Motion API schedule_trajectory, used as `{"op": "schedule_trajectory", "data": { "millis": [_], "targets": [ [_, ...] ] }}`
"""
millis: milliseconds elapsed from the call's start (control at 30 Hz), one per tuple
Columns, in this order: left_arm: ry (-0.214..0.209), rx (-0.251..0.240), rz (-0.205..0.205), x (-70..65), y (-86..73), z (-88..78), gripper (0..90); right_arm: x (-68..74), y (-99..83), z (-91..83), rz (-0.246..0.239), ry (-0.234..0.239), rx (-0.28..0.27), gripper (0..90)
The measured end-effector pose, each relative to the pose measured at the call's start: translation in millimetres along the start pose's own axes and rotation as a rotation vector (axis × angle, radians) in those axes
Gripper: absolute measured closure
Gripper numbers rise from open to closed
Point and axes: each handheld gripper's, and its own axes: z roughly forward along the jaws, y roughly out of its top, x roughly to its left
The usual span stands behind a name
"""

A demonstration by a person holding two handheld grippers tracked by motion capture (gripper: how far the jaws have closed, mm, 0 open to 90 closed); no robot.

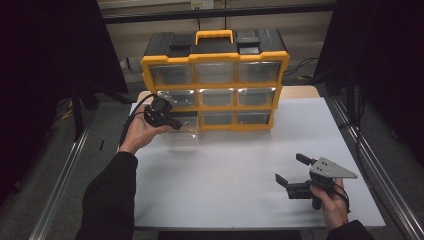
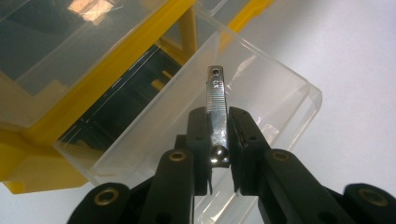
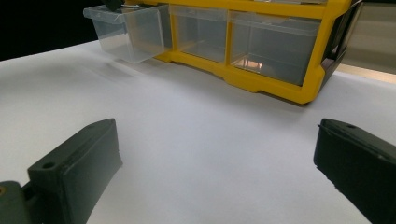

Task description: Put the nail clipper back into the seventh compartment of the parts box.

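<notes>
While the left gripper point(image 2: 218, 140) fingers clamp a nail clipper point(image 2: 218, 112) mid-body over the pulled-out clear drawer point(image 2: 280, 93), it's small, stiff, slick metal; right gripper point(image 1: 292, 172) fingers released.

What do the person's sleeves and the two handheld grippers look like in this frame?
Both forearms wear dark sleeves. The left gripper has black jaws with brass-coloured pivot bushings, and a black cable loops from it. The right gripper has black jaws, a black body and a grey three-cornered plate with small holes on top.
</notes>
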Motion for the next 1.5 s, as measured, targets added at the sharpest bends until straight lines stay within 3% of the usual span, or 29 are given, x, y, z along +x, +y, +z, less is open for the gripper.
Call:
{"op": "schedule_trajectory", "data": {
  "millis": [33,100,133,233,267,300,333,400,467,600,667,733,767,800,900,967,1100,1167,1233,1367,1500],
  "targets": [
    [-0.002,-0.018,0.001,0.5,0.0,1.8,79.5,-0.4,0.0,0.0,-0.005,0.001,0.001,0.1],
    [-0.003,-0.036,-0.037,-1.8,-0.8,4.7,79.5,0.0,0.0,-0.2,-0.002,0.001,0.001,0.1],
    [-0.008,-0.006,-0.004,0.3,-0.7,4.3,79.5,0.0,0.0,-0.3,-0.002,0.001,0.001,0.1],
    [-0.006,-0.008,-0.013,1.0,-1.8,7.0,79.4,-0.3,-0.1,0.0,-0.004,0.002,0.001,0.1],
    [-0.002,0.012,-0.006,2.5,-2.2,7.1,79.4,-0.1,-0.1,0.1,-0.003,0.003,0.001,0.1],
    [-0.005,-0.016,-0.039,0.9,-2.7,10.0,79.3,0.1,-0.1,0.2,-0.003,0.005,0.002,0.2],
    [-0.002,0.009,-0.018,3.0,-3.1,9.7,79.3,0.1,0.0,0.3,-0.004,0.005,0.002,0.2],
    [-0.005,-0.013,-0.037,3.0,-3.9,13.2,79.0,0.0,-0.1,0.3,-0.003,0.004,0.002,0.2],
    [0.001,0.008,-0.025,4.9,-4.3,13.9,78.5,-0.2,-0.1,0.2,-0.002,0.003,0.002,0.2],
    [0.027,-0.036,-0.060,2.9,-5.2,14.2,71.2,0.3,-0.1,0.5,-0.003,0.005,0.001,0.4],
    [0.032,-0.016,-0.041,4.9,-5.6,11.2,64.6,-0.1,-0.1,0.1,-0.003,0.002,0.003,0.3],
    [0.043,-0.045,-0.065,5.5,-6.8,9.5,57.2,-0.3,-0.1,0.0,-0.004,0.001,0.001,0.3],
    [0.047,-0.079,-0.097,4.5,-7.6,9.8,52.6,-0.1,-0.1,-0.1,-0.003,0.001,0.002,0.3],
    [0.043,-0.071,-0.084,5.6,-8.5,7.6,49.1,-0.1,0.0,-0.1,-0.003,0.001,0.001,0.3],
    [0.056,-0.119,-0.120,1.7,-11.1,7.5,43.1,-0.2,0.0,0.0,-0.004,0.001,0.001,0.4],
    [0.063,-0.124,-0.106,0.5,-12.8,6.1,41.6,-0.1,0.2,-0.6,-0.003,0.000,-0.002,0.4],
    [0.076,-0.149,-0.103,0.0,-14.0,3.1,26.8,-0.1,0.2,-0.9,0.001,-0.003,-0.002,0.3],
    [0.108,-0.176,-0.127,-3.1,-13.7,2.6,19.0,-0.1,0.2,-0.7,-0.003,-0.001,-0.001,0.3],
    [0.108,-0.180,-0.116,-3.0,-13.3,-1.4,12.5,0.0,0.2,-0.8,-0.001,-0.003,0.000,0.3],
    [0.123,-0.229,-0.115,-6.5,-15.5,-4.3,5.3,-0.1,0.2,-1.0,-0.001,-0.002,-0.002,0.3],
    [0.171,-0.266,-0.107,-11.4,-19.0,-3.6,4.1,-0.3,0.2,-1.5,0.002,-0.003,-0.002,0.3]
  ]
}}
